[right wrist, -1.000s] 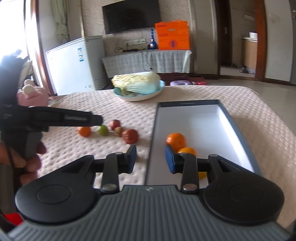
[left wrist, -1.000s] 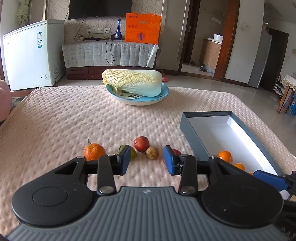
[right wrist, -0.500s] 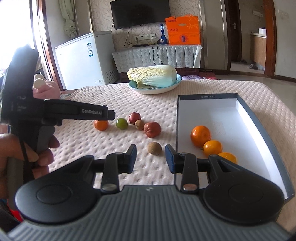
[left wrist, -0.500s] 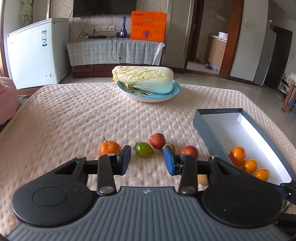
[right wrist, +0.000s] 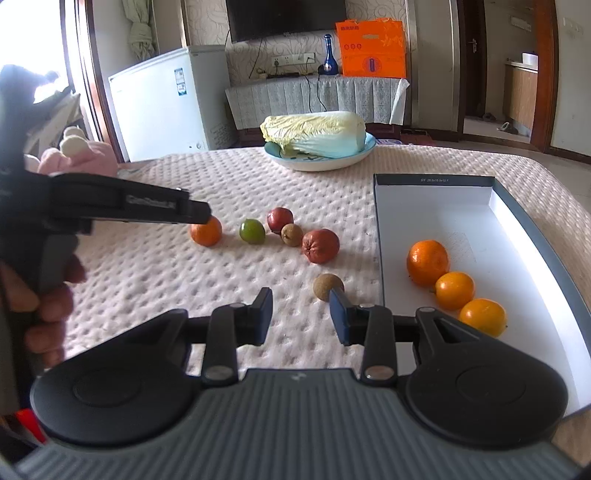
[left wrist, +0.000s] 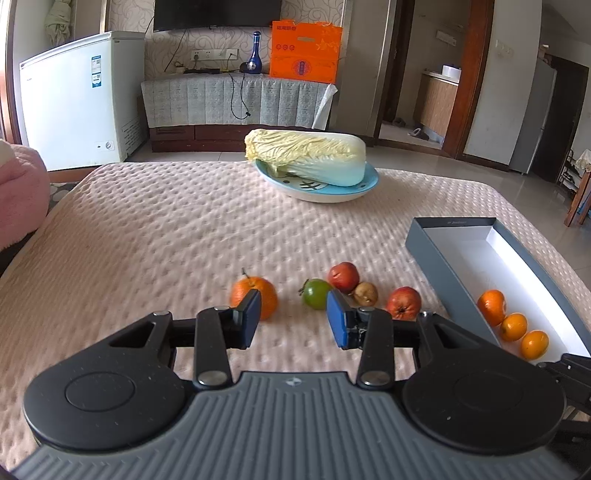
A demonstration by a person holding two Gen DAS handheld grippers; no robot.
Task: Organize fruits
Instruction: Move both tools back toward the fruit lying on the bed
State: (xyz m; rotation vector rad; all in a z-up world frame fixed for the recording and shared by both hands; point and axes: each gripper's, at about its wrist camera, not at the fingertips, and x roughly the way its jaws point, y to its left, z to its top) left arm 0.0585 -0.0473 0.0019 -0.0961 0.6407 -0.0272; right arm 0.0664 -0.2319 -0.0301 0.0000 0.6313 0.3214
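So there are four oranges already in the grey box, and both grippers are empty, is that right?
Not quite. The grey box holds three oranges, not four, as the right wrist view shows; a fourth orange lies out on the tablecloth. The rest stands: the left gripper and the right gripper are both empty.

A lived-in home: a wall-mounted black television (left wrist: 217,14) at twelve o'clock above a cloth-draped low cabinet (left wrist: 236,99), a white chest freezer (left wrist: 81,99) at ten o'clock, and a wood-framed doorway (left wrist: 436,74) at two o'clock opening onto a kitchen counter.
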